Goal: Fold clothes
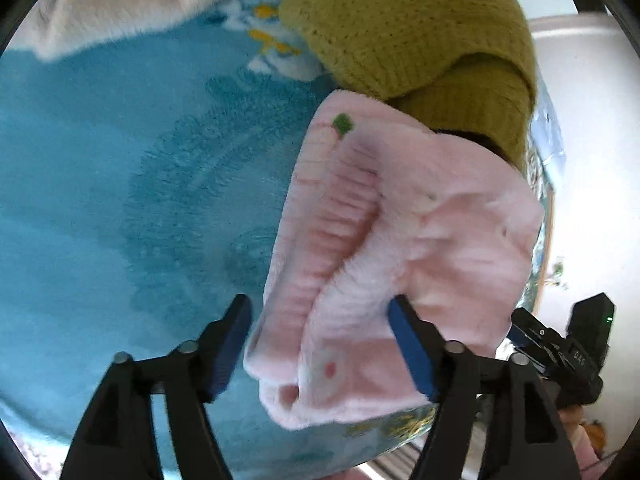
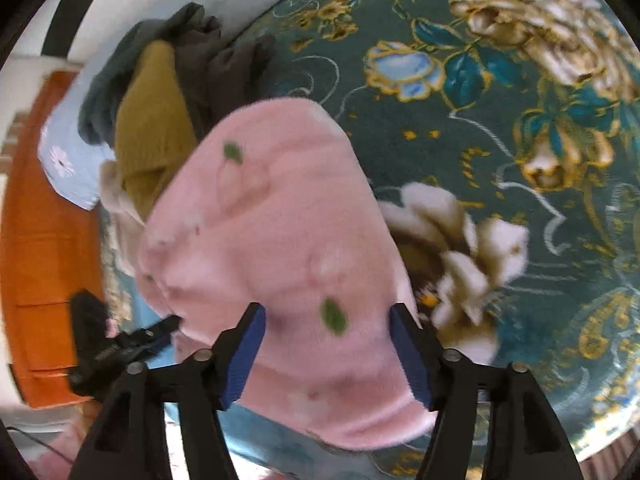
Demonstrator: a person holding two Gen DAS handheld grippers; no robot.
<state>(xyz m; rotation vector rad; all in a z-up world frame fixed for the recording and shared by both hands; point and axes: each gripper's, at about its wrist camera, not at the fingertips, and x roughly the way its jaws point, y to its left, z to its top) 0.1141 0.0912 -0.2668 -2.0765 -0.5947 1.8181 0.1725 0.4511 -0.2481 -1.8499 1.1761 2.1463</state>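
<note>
The left gripper (image 1: 320,344) had its blue fingers (image 1: 412,352) spread apart, the pink fleece garment (image 1: 400,240) lying loose between them without being pinched. The right gripper (image 2: 326,354) likewise stood wide, its fingers (image 2: 246,356) astride the same garment. The garment lay folded on a teal floral blanket (image 2: 520,160), just in front of a mustard knit sweater (image 1: 420,28) and dark clothes (image 2: 208,52).
</note>
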